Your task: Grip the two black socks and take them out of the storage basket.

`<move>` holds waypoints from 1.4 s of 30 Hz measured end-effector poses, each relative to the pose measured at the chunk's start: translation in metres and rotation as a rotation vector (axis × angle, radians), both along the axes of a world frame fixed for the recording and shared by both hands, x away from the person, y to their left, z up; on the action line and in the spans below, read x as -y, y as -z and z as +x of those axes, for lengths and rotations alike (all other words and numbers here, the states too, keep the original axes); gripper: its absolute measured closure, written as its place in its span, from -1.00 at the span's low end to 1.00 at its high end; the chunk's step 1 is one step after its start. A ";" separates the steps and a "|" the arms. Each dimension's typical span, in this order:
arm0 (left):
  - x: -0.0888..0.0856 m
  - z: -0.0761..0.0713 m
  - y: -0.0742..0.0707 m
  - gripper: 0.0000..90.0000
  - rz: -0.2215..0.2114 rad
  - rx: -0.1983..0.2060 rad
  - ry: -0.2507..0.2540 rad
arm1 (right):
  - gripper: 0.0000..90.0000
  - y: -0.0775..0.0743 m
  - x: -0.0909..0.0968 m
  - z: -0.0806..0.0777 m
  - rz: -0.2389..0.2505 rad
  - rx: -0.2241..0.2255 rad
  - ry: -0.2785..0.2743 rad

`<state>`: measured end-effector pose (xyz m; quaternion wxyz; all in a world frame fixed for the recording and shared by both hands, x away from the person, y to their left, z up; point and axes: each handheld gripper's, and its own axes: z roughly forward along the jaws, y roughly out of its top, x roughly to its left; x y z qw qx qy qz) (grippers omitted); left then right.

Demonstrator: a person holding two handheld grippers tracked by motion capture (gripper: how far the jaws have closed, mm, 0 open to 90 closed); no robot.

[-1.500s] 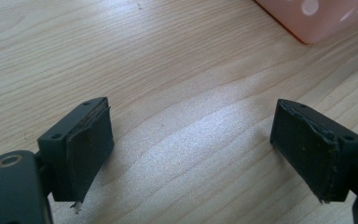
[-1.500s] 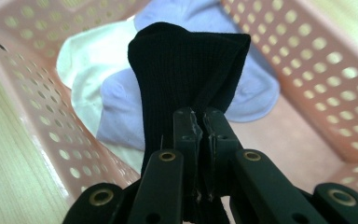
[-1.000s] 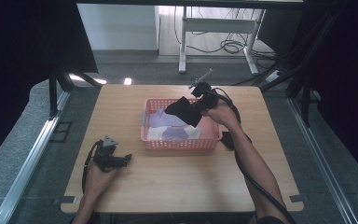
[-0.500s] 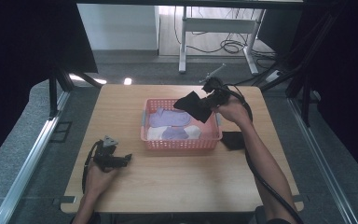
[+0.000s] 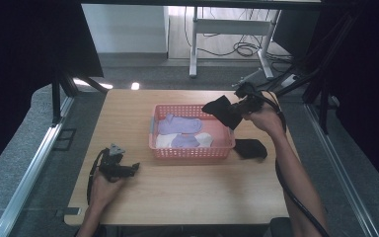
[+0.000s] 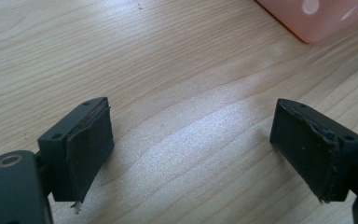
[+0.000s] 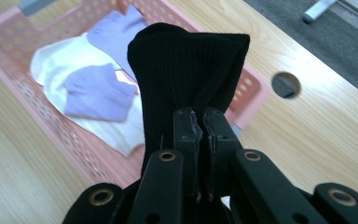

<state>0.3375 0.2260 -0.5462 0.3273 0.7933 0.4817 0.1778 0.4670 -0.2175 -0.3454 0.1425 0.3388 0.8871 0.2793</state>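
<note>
The wooden table [image 5: 177,187] carries every item in the high view, and a round cable hole [image 7: 285,84] in its top is visible in the right gripper view. A pink perforated basket [image 5: 191,152] sits at the centre of the table, toward its far side. Inside it lie a large purple sock [image 5: 179,124], a smaller purple sock [image 5: 185,141] and a white sock [image 5: 164,141]; the right gripper view shows the smaller purple one lying on top of the white one.

A black sock [image 5: 222,111] hangs in the air over the basket's right far corner, pinched by the right tongs [image 5: 240,105]. In the right gripper view the jaws are pressed together on the fabric, and the ribbed sock [image 7: 186,74] rises above them. A second black sock [image 5: 250,148] lies flat on the table just beside the basket's right wall.

The left tongs [image 5: 131,168] rest low on the table at the near left, well apart from the basket, in the person's left hand [image 5: 102,185]. The left gripper view shows the jaws spread wide with bare wood between them and a corner of the basket [image 6: 317,18] beyond.
</note>
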 end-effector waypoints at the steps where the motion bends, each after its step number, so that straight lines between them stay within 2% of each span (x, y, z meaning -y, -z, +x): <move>1: 0.000 0.000 0.000 -0.71 0.000 0.000 0.000 | 0.90 0.000 0.004 -0.001 0.003 -0.001 0.012; 12: 0.000 0.000 0.000 -0.71 0.001 -0.003 0.000 | 0.90 0.005 0.057 -0.012 -0.012 -0.002 0.109; 22: 0.000 0.000 0.000 -0.71 -0.003 -0.001 -0.003 | 0.89 0.016 0.101 -0.022 -0.037 -0.010 0.204; 26: 0.000 0.000 0.000 -0.71 -0.003 -0.001 -0.003 | 0.89 0.028 0.108 -0.024 -0.051 -0.026 0.225; 30: 0.000 0.000 0.000 -0.71 -0.003 -0.001 -0.003 | 0.89 0.046 0.110 -0.022 -0.056 -0.051 0.238; 37: 0.000 0.000 0.000 -0.71 -0.002 -0.002 -0.002 | 0.88 0.081 0.107 -0.017 -0.063 -0.109 0.247; 42: 0.000 0.000 0.000 -0.71 0.000 -0.004 -0.002 | 0.87 0.101 0.103 -0.014 -0.077 -0.130 0.258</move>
